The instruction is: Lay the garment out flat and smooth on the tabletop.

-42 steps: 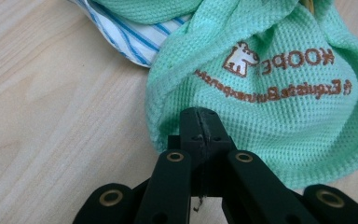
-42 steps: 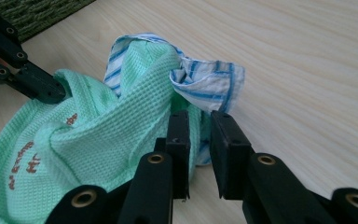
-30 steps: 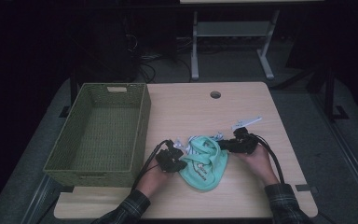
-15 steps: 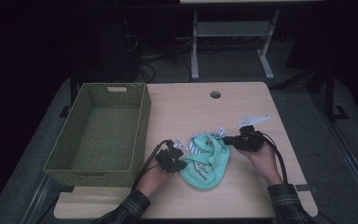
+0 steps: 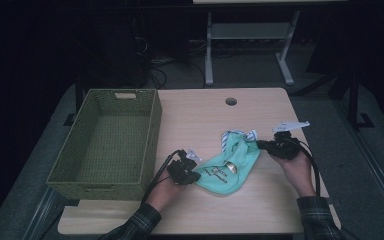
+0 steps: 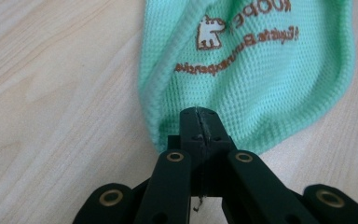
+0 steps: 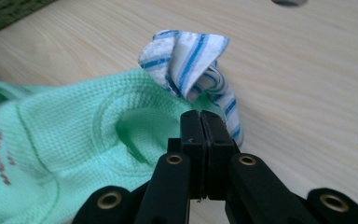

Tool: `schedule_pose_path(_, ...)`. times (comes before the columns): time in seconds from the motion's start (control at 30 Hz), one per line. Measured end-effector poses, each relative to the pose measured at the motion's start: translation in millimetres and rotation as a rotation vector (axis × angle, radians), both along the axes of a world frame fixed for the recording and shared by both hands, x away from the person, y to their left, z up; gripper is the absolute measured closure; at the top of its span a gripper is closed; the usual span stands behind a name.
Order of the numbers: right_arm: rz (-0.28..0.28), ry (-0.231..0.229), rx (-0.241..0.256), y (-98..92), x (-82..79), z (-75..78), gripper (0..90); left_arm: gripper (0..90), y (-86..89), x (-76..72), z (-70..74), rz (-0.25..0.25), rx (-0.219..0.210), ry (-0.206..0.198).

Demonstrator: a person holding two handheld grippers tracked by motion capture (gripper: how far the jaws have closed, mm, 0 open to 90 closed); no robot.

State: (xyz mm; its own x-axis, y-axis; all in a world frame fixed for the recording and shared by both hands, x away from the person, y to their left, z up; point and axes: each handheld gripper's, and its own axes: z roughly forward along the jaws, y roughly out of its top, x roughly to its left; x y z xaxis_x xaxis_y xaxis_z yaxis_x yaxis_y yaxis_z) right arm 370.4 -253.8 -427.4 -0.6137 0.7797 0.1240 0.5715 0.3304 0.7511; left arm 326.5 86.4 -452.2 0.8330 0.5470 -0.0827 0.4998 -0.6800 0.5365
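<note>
Mint-green cloth [image 5: 229, 167] lies on the table [image 5: 205, 120], near-centre, stretched between both tools. Left gripper [image 6: 199, 114] pinches its near-left hem, jaws pressed together. Right gripper [image 7: 200, 116] clamps the far-right edge, apparently by the blue-striped lining [image 7: 191, 60]. Green woven basket [image 5: 107, 142] stands left, apart. Cable hole [image 5: 231, 101] sits far.

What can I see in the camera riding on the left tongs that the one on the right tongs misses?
The left gripper view shows the brown printed lettering and little animal logo on the mint-green cloth, with the left tongs pinching its hem. The right gripper view shows the blue-striped white lining, the green basket and the right tongs shut on the cloth's other end. Both show the green cloth and wooden table.
</note>
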Motion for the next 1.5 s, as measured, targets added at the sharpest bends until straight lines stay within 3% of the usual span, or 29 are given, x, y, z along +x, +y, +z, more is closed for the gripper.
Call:
schedule_pose_path(0.1, -0.013, 0.04, -0.021, -5.0, 2.2, -13.5, 88.6, 89.3, 0.0, 0.0, 0.1, -0.001, 0.001, -0.001)
schedule_pose_path(0.27, -0.009, 0.066, -0.026, -4.4, 2.6, -19.4, 84.4, 89.3, -0.1, 0.1, 0.2, -0.003, 0.004, 0.0)
schedule_pose_path(0.37, -0.011, 0.03, -0.013, -9.4, -1.0, -5.4, 77.8, 89.3, -0.2, -0.2, 0.5, -0.004, 0.009, -0.002)
schedule_pose_path(0.43, -0.009, 0.025, -0.011, -10.5, -1.3, -1.6, 77.4, 89.2, -0.2, 0.0, 0.5, -0.005, 0.011, -0.006)
schedule_pose_path(0.5, -0.003, -0.002, 0.01, -12.1, -3.7, 14.2, 76.5, 89.2, -0.2, 0.0, 0.4, -0.004, 0.008, -0.004)
schedule_pose_path(0.57, 0.001, -0.005, 0.021, -11.8, -3.5, 17.1, 76.2, 89.2, -0.2, -0.1, 0.3, -0.002, 0.006, -0.003)
schedule_pose_path(0.7, 0.033, -0.024, 0.046, -0.2, 3.4, 34.7, 76.0, 89.2, 0.0, 0.4, 0.5, -0.007, 0.009, -0.009)
schedule_pose_path(0.87, 0.07, -0.024, 0.035, 17.3, 14.5, 39.4, 76.0, 89.2, -1.0, -0.5, -0.4, 0.01, -0.011, -0.005)
schedule_pose_path(1.17, 0.092, 0.031, 0.008, 58.2, 40.4, 19.7, 75.1, 89.2, -0.7, -0.3, -0.2, 0.007, -0.005, -0.005)
schedule_pose_path(1.5, 0.103, 0.073, -0.044, 81.8, 53.2, -3.8, 70.6, 89.2, 0.0, 0.0, 0.1, 0.002, 0.003, -0.001)
